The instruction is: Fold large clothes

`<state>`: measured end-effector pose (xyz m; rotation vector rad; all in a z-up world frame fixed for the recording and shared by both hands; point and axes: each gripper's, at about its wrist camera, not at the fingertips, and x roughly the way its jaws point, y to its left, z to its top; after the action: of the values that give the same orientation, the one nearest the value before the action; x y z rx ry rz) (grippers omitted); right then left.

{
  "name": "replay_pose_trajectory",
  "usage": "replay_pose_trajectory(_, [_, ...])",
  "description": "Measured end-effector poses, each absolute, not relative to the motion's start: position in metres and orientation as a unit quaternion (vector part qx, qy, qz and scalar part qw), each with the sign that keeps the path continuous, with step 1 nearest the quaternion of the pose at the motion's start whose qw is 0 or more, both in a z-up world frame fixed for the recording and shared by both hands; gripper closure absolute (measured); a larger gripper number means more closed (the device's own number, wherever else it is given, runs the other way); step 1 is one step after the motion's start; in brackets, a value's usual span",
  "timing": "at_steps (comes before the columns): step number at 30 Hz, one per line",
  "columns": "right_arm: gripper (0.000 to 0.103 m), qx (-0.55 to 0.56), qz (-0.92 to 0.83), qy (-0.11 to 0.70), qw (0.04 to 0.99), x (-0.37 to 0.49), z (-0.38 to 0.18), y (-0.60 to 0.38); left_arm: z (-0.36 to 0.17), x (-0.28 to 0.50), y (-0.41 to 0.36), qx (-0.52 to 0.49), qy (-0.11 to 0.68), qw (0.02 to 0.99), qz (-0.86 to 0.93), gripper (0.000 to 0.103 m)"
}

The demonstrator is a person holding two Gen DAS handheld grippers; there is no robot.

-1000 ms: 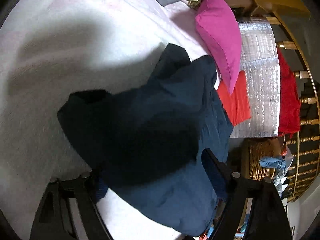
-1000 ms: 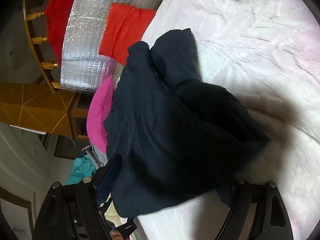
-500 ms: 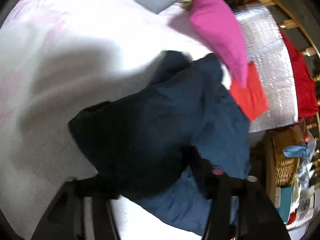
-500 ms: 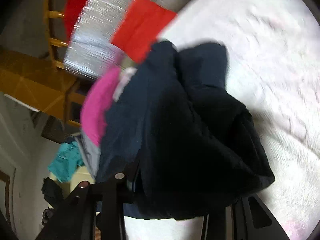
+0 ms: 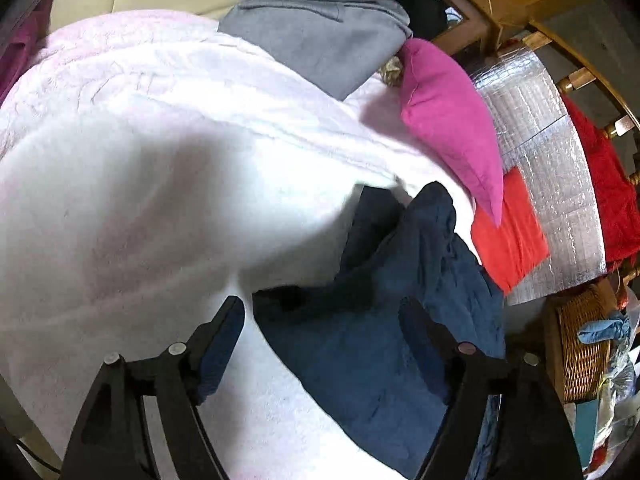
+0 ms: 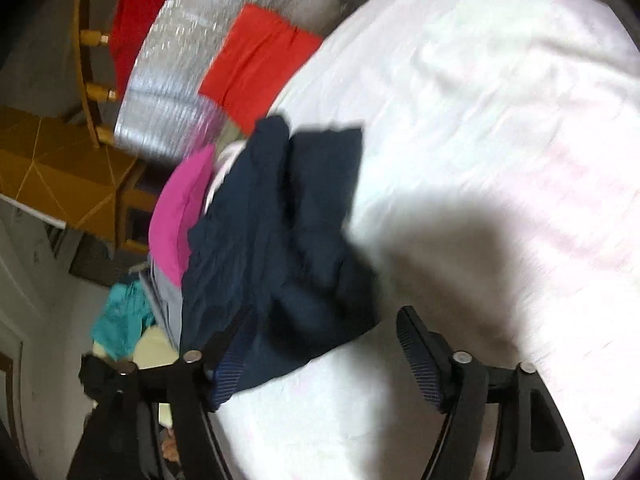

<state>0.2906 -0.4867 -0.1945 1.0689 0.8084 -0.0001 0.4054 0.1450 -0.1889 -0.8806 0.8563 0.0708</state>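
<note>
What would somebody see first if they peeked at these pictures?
The dark blue garment jumps out first, lying crumpled on the white blanket near its edge. Next comes the bright pink pillow just beyond it, with a red cloth on a shiny silver mat beside the bed. A folded grey garment sits at the blanket's far end.

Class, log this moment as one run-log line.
navy garment: bunched on white blanket | left gripper: open | right gripper: open | fold: unfinished
</note>
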Motion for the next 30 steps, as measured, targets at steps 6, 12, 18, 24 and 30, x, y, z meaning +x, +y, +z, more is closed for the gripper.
replay_pose_trajectory(6, [0.024, 0.519, 0.008, 0.389, 0.761, 0.334, -0.213, -0.484, -0.219, 0.427, 0.127, -0.416, 0.453, 0.788, 0.011, 0.022])
replay_pose_trajectory(12, [0.029, 0.497, 0.031, 0.402, 0.769, 0.363, -0.217, -0.456, -0.216, 0.431, 0.121, -0.425, 0.440, 0.791, -0.019, 0.043])
replay_pose_trajectory(18, [0.054, 0.446, 0.029, 0.371, 0.814, 0.359, -0.192, -0.445, -0.194, 0.437, 0.111, -0.386, 0.412, 0.825, -0.023, 0.055])
replay_pose_trajectory(24, [0.047, 0.460, 0.011, 0.398, 0.793, 0.356, -0.213, -0.448, -0.209, 0.439, 0.108, -0.358, 0.461, 0.811, 0.027, 0.038])
replay_pose_trajectory(30, [0.030, 0.422, -0.019, 0.396, 0.815, 0.339, -0.187, -0.450, -0.181, 0.422, 0.096, -0.271, 0.442, 0.853, 0.067, 0.035])
